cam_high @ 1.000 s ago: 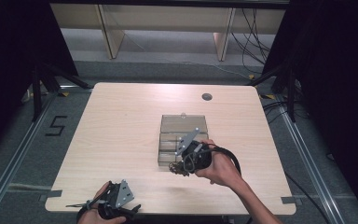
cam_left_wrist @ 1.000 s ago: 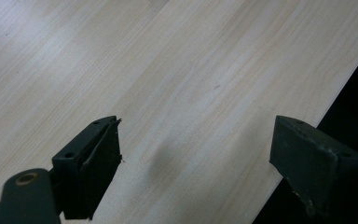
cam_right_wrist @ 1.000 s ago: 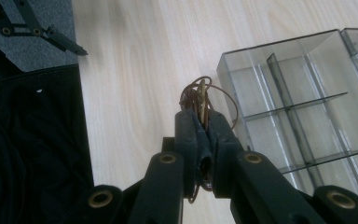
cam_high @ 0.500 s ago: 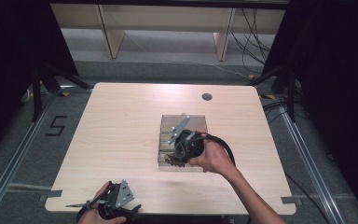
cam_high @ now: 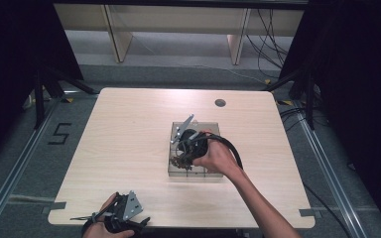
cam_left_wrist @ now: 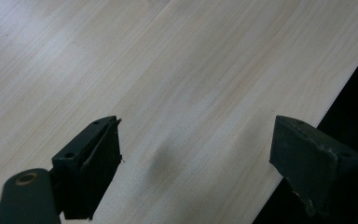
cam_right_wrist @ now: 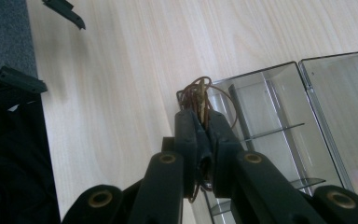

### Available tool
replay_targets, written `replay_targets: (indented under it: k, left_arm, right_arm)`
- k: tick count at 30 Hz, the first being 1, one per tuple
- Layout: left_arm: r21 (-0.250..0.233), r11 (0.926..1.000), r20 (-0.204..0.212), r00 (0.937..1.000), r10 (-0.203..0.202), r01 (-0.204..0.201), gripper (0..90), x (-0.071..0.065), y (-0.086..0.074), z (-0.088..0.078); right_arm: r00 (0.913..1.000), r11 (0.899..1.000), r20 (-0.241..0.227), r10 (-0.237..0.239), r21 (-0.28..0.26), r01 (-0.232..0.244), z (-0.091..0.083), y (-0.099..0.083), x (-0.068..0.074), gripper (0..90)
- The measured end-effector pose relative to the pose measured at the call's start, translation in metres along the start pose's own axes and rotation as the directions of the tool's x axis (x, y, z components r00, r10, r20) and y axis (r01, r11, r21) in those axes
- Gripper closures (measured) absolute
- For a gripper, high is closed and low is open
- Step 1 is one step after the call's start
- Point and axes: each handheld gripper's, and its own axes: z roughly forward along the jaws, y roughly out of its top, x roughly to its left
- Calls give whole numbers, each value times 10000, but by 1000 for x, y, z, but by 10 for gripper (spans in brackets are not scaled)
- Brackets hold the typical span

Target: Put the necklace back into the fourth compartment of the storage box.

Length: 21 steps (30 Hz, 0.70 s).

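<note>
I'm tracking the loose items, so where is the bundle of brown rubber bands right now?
The brown rubber bands are pinched in the right gripper, over the near-left corner of the clear compartment box at the table's centre.

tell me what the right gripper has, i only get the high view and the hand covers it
Observer: In the right gripper view, the right gripper is shut on a tangle of thin brown rubber bands.
Operator: is it over the box or outside it
Observer: The bands hang at the near corner of the clear divided box, about over its edge; I can't tell which side.
Operator: anything in the compartments
Observer: The compartments the right gripper view shows look empty, and the lid lies open flat beside them.
Operator: and the left one
Observer: The left gripper is open, with bare table between its jaws.
</note>
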Motion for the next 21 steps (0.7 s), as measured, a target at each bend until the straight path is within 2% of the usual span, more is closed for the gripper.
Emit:
replay_targets:
  k: [4, 11, 19, 21]
  left_arm:
    - [7, 10000, -21, 10000, 69, -69, 157, 0, 1, -1]
    - [-40, 10000, -4, 10000, 76, -76, 157, 0, 1, -2]
    - [-51, 10000, -29, 10000, 60, -60, 157, 0, 1, -2]
    - [-35, 10000, -4, 10000, 90, -90, 157, 0, 1, -2]
  right_arm:
    - [10000, 10000, 18, 55, 60, -55, 8, 4, -4, 852]
    - [9996, 9981, 159, 232, 563, -241, 23, 7, -12, 851]
    - [9993, 9953, 143, 353, 902, -364, 40, 11, -17, 851]
    - [9997, 9950, 176, 188, 982, -204, 43, 11, -19, 851]
